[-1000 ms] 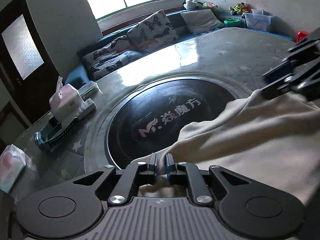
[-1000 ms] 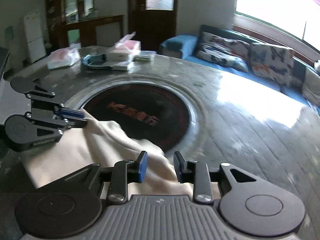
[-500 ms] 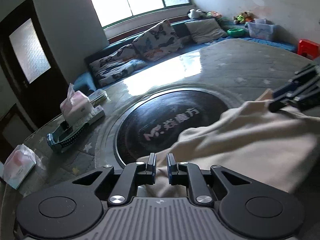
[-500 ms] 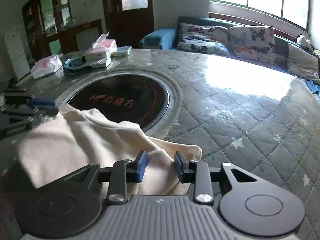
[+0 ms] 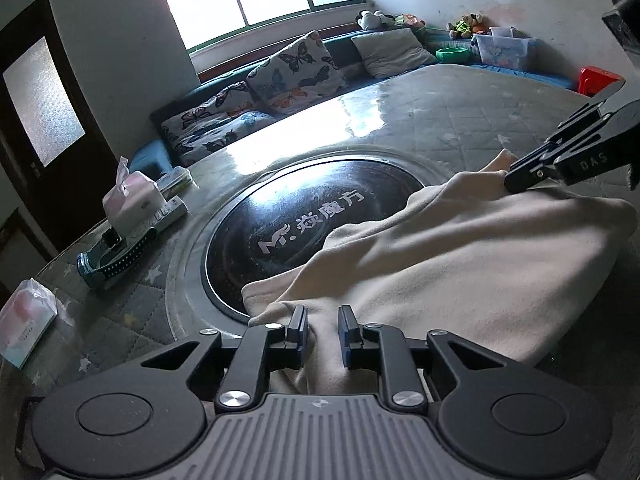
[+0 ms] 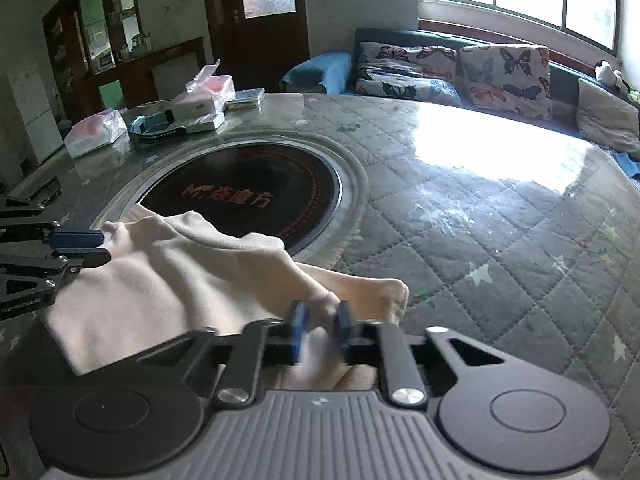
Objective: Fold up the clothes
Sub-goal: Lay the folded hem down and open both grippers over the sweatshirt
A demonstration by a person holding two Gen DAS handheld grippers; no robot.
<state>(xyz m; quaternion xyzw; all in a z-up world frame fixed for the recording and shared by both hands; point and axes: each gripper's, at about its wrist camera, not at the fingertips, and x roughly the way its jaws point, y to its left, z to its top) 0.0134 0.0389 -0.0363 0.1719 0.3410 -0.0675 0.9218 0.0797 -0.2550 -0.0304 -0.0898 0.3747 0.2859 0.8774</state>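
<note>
A cream garment (image 5: 460,252) lies on the round quilted table, partly over its dark centre disc (image 5: 296,216). My left gripper (image 5: 323,330) is slightly parted, with a fold of the garment between its pads. My right gripper (image 6: 319,330) has its pads around another bunch of the cream garment (image 6: 168,276) at its near edge; it shows from the side in the left wrist view (image 5: 532,172). The left gripper shows at the left edge of the right wrist view (image 6: 80,246).
A tissue box (image 5: 132,200), a blue-black holder (image 5: 116,258) and a wrapped tissue pack (image 5: 24,320) sit on the table's left side. Butterfly cushions (image 5: 296,72) line a bench by the window. A dark door (image 6: 260,4) stands behind.
The left gripper's pads have opened a little from their tight pinch. The right gripper's pads have closed in on the cloth. The garment sits lower and more bunched over the disc's edge.
</note>
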